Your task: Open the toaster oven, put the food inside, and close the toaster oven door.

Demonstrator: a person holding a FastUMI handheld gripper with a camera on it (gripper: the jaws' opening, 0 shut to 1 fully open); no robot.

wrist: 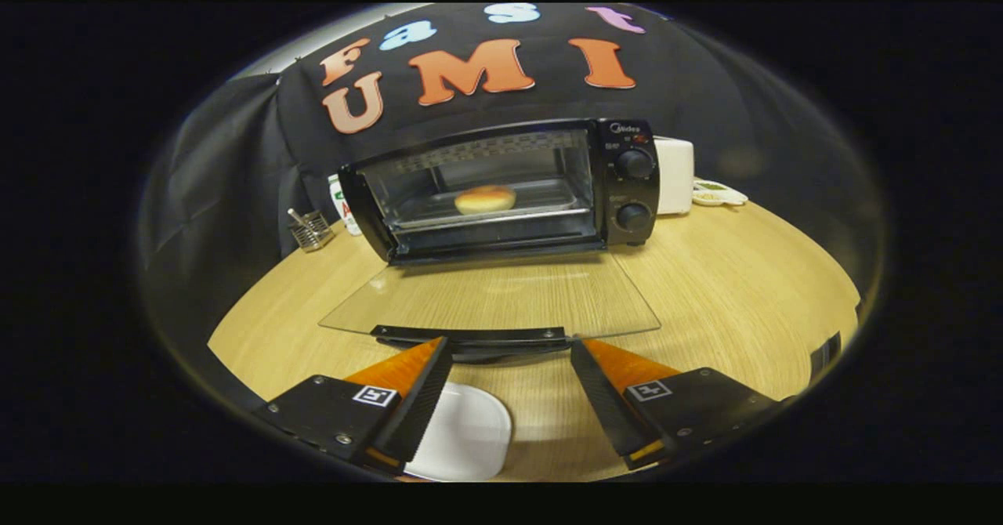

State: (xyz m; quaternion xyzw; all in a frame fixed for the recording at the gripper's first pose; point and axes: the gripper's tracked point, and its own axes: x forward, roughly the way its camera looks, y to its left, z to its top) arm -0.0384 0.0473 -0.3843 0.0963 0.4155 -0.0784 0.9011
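Note:
A black toaster oven (pixel 627 188) stands at the back of the wooden table, with two knobs on its right panel. Its glass door (pixel 494 298) lies folded down flat toward me, the dark handle (pixel 470 335) at its near edge. A round golden bun (pixel 485 199) rests on the tray inside the oven. My gripper (pixel 509 346) is open, its fingertips just short of the door handle, one at each side of the handle's middle. Nothing is between the fingers.
A white plate (pixel 462 435) lies on the table (pixel 744 298) below the fingers. Left of the oven stand a wire holder (pixel 311 229) and a white carton (pixel 342 205). A white appliance (pixel 675 174) and a small dish (pixel 717 193) sit to its right.

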